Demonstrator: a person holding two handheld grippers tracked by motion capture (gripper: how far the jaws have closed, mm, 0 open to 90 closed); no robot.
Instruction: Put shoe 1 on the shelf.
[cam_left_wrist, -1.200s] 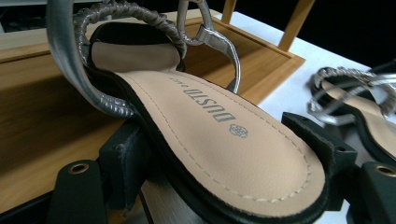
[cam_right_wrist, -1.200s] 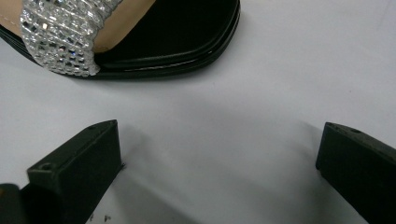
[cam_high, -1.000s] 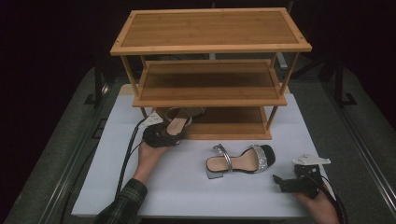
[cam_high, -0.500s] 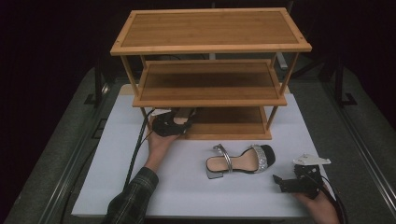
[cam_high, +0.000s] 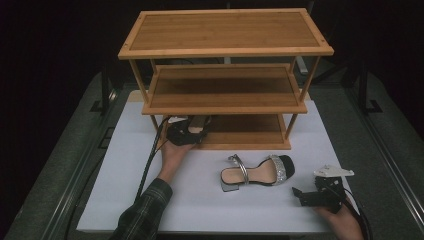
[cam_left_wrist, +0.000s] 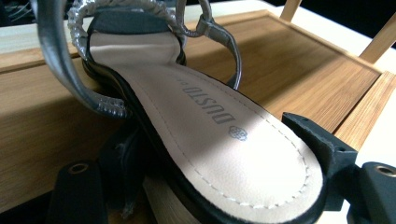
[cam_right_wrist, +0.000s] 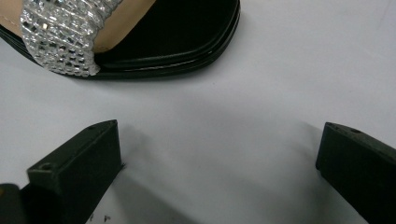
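My left gripper is shut on the heel end of a silver-strapped sandal at the left front of the wooden rack's bottom shelf. In the left gripper view the sandal's beige insole lies between the jaws of the left gripper, its toe over the shelf board. A matching sandal lies on its side on the white table cover. My right gripper rests open on the cover just right of that sandal's toe. Nothing sits between the jaws of the right gripper.
The three-tier wooden rack stands at the back of the white cover. Its middle and top shelves carry nothing. Cables trail from both grippers toward the near edge. Dark floor and stand legs surround the table.
My left hand has carried the sandal away from me and a little right, up to the bottom shelf's front edge. The right gripper and the lying sandal have not moved.
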